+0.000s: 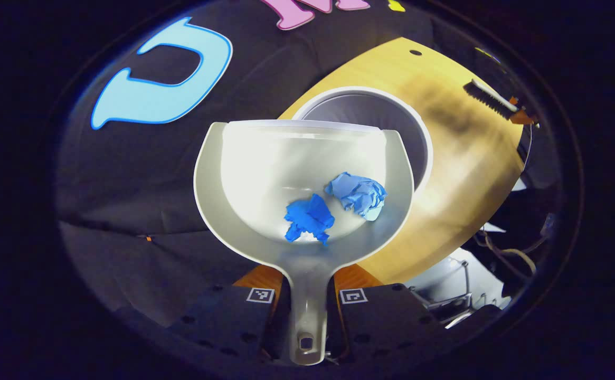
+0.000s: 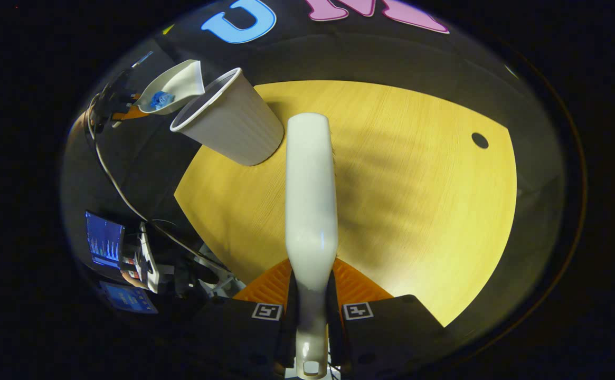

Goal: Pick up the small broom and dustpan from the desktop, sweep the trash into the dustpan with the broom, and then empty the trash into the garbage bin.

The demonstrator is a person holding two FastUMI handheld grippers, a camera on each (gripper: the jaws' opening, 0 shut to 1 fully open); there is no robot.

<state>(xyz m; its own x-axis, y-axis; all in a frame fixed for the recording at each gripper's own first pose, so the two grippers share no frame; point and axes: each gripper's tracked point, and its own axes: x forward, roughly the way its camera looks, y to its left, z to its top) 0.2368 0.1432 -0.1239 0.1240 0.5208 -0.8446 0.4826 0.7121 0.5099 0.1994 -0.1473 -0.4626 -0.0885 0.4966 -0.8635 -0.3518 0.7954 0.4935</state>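
In the left gripper view, the left gripper [image 1: 307,311] had its jaws clamped on the handle of the white dustpan [image 1: 265,174], the handle running straight back between the two fingers [image 1: 233,316]. Just ahead of the jaws, inside the pan's bowl, lay two crumpled pieces of trash: a dark blue wad [image 1: 309,219] nearest the handle and a pale blue wad [image 1: 357,194] touching it on the far right side. Beyond the pan's front lip, partly hidden by it, stood the open round mouth of the garbage bin [image 1: 381,113] on the wooden surface [image 1: 471,174]. Farther off, toward the upper right, the bristled head of the broom [image 1: 489,97] was visible above the surface. In the right gripper view, the right gripper [image 2: 311,316] had its jaws clamped on the white handle of the broom, which extended straight forward from between the fingers [image 2: 249,327] over the wooden surface. Ahead of the jaws and to the left, the ribbed garbage bin stood on the surface near its edge. Beyond the bin, farther left, the dustpan was held in the air just beside the bin's rim, with blue trash visible inside it. Monitors [image 2: 105,243] and cables [image 2: 128,200] lay off the surface to the near left.
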